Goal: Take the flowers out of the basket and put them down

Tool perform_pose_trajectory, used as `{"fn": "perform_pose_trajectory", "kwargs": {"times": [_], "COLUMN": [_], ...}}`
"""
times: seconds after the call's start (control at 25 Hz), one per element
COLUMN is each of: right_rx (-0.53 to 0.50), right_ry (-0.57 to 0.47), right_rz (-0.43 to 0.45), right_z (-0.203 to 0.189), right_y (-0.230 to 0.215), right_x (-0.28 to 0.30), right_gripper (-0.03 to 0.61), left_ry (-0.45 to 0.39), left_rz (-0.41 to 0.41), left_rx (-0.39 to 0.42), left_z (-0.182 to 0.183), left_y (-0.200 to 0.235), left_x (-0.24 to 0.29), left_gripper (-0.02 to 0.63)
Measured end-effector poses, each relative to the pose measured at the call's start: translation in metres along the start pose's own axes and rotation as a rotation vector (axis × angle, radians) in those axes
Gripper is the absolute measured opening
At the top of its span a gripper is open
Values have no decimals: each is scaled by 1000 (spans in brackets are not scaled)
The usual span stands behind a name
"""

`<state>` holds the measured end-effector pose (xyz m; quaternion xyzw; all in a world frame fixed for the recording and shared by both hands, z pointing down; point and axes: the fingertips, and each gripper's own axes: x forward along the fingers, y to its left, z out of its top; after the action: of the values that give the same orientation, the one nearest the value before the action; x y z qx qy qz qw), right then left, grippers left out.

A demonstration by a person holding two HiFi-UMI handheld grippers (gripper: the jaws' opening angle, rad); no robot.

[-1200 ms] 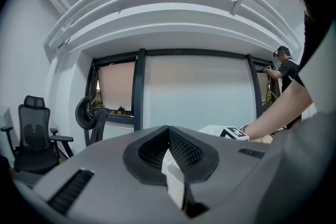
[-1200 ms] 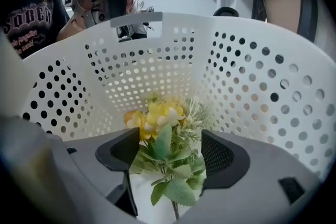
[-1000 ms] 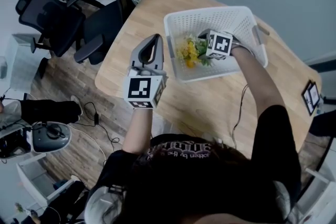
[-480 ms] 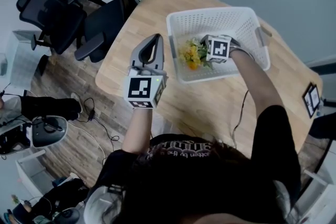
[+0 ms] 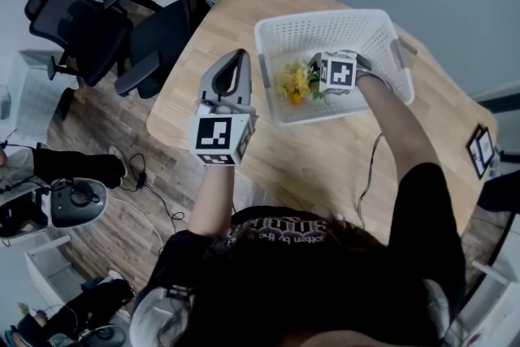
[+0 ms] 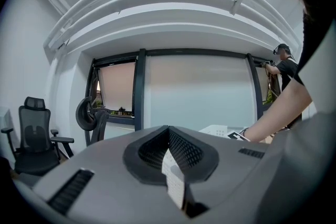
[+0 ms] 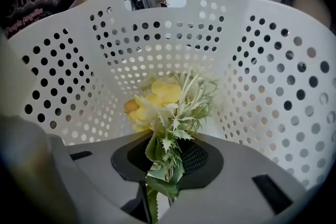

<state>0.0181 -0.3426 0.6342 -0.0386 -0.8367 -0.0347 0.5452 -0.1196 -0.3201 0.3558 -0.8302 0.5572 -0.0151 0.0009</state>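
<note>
From where the person stands, the left gripper (image 5: 238, 58) is up at about eleven o'clock, over the bare near-left part of the wooden table (image 5: 325, 162). Its jaws are pressed together with nothing between them. A thin cable (image 5: 370, 166) trails across the tabletop nearer the right arm. Further out, at one o'clock, the right gripper (image 7: 167, 164) reaches down inside the white perforated basket (image 5: 325, 24). Its jaws are closing onto the leafy green stems of the flowers (image 7: 157, 99), which sit squeezed between them. The yellow blooms point toward the basket's far wall, low inside it. Beyond the table's edge, at ten o'clock, stand black office chairs (image 5: 77, 20).
</note>
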Motion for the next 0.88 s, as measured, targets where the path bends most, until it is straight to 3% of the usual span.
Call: {"fn": "perform_pose_trajectory", "kwargs": {"times": [0.88], "right_rx": [-73], "right_ry": [-87], "right_rz": [-240], "right_z": [59], "right_y": [-9], "right_x": [-112], "right_gripper": [104], "left_ry": [-43], "left_rz": [-10], "left_rx": [1], "left_z": [26], "left_y": [-15], "left_x": [-24], "left_gripper": [2]}}
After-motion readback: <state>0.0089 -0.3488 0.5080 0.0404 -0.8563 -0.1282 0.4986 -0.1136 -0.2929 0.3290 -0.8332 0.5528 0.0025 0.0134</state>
